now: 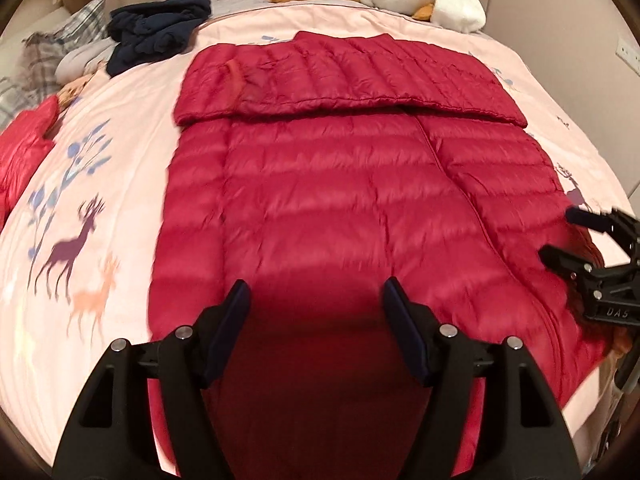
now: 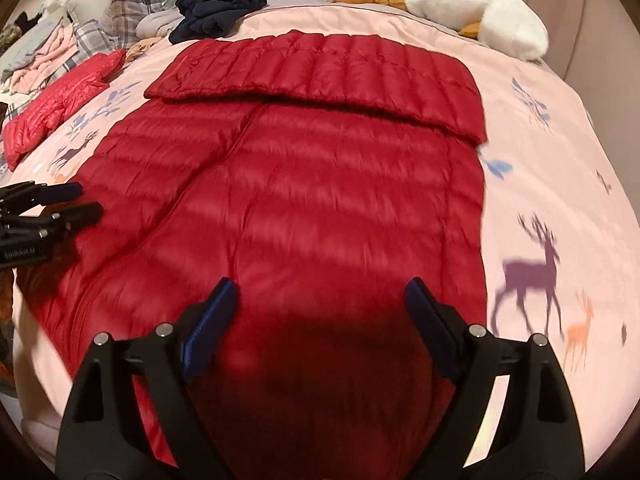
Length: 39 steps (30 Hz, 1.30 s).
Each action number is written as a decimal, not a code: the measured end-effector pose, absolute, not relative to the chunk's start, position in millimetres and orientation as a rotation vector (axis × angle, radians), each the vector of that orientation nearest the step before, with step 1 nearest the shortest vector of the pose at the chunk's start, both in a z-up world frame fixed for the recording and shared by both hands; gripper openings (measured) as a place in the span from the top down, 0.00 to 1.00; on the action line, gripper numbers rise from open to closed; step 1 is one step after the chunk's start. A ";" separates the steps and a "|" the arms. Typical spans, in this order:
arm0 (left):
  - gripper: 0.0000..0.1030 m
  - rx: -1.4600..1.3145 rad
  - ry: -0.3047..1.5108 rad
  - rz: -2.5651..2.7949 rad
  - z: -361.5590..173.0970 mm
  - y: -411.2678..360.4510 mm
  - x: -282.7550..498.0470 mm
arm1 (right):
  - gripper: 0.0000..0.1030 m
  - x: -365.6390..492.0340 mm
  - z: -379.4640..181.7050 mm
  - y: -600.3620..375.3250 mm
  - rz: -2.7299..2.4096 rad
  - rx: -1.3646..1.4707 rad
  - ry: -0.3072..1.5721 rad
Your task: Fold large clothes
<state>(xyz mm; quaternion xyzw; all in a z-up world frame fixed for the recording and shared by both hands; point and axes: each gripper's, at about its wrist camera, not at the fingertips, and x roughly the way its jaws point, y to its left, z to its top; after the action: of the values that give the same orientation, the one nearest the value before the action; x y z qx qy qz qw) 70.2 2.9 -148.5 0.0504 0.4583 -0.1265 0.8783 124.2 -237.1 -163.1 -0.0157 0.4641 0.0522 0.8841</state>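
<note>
A dark red quilted down jacket (image 1: 340,200) lies flat on the pink bedspread (image 1: 120,128), its far part folded back toward me as a band (image 1: 340,76). My left gripper (image 1: 316,292) is open and empty, hovering over the jacket's near end. My right gripper (image 2: 320,290) is open and empty too, over the near end further right. Each shows in the other's view: the right one (image 1: 560,236) at the jacket's right edge, the left one (image 2: 86,202) at its left edge. The jacket (image 2: 300,200) fills the middle of the right wrist view.
A second, brighter red jacket (image 2: 60,100) lies at the left of the bed. Navy clothes (image 1: 160,32), plaid pillows (image 2: 132,12) and a white plush toy with orange parts (image 2: 480,12) sit along the far side. The bedspread (image 2: 560,140) has deer prints.
</note>
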 end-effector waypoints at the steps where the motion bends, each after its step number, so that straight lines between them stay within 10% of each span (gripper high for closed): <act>1: 0.32 0.102 0.956 -0.260 -147.9 5.2 66.2 | 0.15 114.5 -162.9 -239.8 0.100 -0.028 0.962; 39: 0.22 -0.493 1.004 -0.284 -164.6 108.5 3.5 | 0.09 33.5 -172.7 -312.1 0.198 0.567 0.978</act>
<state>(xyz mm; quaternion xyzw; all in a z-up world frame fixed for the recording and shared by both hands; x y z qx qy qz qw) 3.5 108.5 -164.6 -0.2328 0.4746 -0.1343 0.8381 33.5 -312.1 -172.7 0.2681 0.4626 0.0934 0.8399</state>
